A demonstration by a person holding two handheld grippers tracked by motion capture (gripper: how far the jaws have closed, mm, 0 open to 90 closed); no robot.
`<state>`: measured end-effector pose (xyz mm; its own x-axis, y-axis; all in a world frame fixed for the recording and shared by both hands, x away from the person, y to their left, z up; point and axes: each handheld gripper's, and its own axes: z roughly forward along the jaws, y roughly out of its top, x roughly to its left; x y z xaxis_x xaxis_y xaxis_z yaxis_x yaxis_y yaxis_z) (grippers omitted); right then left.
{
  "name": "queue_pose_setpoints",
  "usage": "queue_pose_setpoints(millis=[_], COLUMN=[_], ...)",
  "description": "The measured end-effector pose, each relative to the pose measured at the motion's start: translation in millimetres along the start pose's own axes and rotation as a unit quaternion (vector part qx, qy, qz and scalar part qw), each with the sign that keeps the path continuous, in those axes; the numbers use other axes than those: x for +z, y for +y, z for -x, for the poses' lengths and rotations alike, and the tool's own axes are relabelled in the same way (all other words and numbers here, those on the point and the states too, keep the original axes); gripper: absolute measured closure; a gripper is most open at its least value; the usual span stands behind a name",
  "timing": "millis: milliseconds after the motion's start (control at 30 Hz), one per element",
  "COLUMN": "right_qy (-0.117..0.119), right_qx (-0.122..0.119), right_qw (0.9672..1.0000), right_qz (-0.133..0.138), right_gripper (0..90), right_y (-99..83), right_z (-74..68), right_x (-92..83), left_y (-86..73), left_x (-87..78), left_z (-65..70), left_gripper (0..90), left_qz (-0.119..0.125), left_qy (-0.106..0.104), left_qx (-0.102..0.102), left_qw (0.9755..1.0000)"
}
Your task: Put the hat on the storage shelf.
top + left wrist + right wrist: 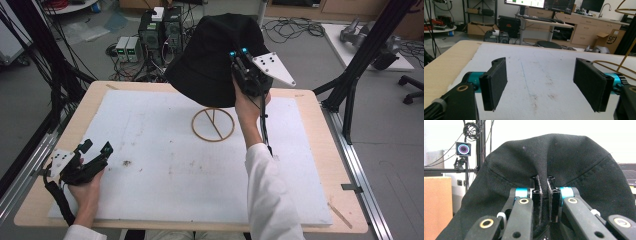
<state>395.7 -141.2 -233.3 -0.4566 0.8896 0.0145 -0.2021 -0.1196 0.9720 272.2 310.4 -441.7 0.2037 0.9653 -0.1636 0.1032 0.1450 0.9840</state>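
Observation:
A black bucket hat [215, 55] hangs in the air above the far middle of the table, over a wooden ring stand [213, 124]. My right gripper [239, 59] is shut on the hat's right side, pinching a fold of its fabric. In the right gripper view the black cloth [564, 162] bulges around the closed jaws of my right gripper [544, 195]. My left gripper [95, 149] rests at the table's near left, held by a hand. Its jaws stand wide apart with nothing between them, over the white mat [541, 80] where my left gripper [544, 85] points.
A white foam mat [165, 165] with faint stains covers the wooden table [95, 95]. Black frame posts [360, 55] stand at the right and left. Computers and cables [160, 30] sit on the floor beyond the far edge. The stand's wire [616, 65] curves at the right in the left gripper view.

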Motion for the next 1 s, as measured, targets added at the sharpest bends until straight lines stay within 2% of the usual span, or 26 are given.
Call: queue_pose_setpoints(millis=[133,233,333,467,667,1000], right_qy=[0.003,0.003,0.004,0.006,0.001,0.003], right_qx=[-0.006,-0.001,0.0,-0.004,0.021,0.018], right_qw=[1.0,1.0,1.0,0.9994,0.9985,0.9979], right_qz=[0.001,0.002,-0.007,-0.034,-0.05,-0.061], right_gripper=[85.9,85.8,85.8,85.8,85.8,85.8], right_y=[1.3,3.8,2.0,-5.8,-25.3,-40.1], right_z=[-2.3,-2.8,-3.8,-5.9,-0.6,0.7], right_x=[7.6,11.3,13.3,16.4,13.3,10.6], left_y=[-0.2,-0.1,-0.2,0.2,0.0,0.1], left_x=[0.6,0.7,1.3,0.8,1.6,1.5], left_z=[0.5,0.8,0.6,1.0,1.6,2.7], left_gripper=[27.4,27.4,27.4,27.4,27.4,27.4], left_qz=[-0.002,-0.003,-0.004,-0.003,-0.001,-0.003], left_qy=[-0.003,-0.005,-0.005,-0.005,-0.008,-0.007], left_qx=[0.001,0.003,0.004,0.007,0.007,0.01], left_qw=[1.0,1.0,1.0,1.0,0.9999,0.9999])
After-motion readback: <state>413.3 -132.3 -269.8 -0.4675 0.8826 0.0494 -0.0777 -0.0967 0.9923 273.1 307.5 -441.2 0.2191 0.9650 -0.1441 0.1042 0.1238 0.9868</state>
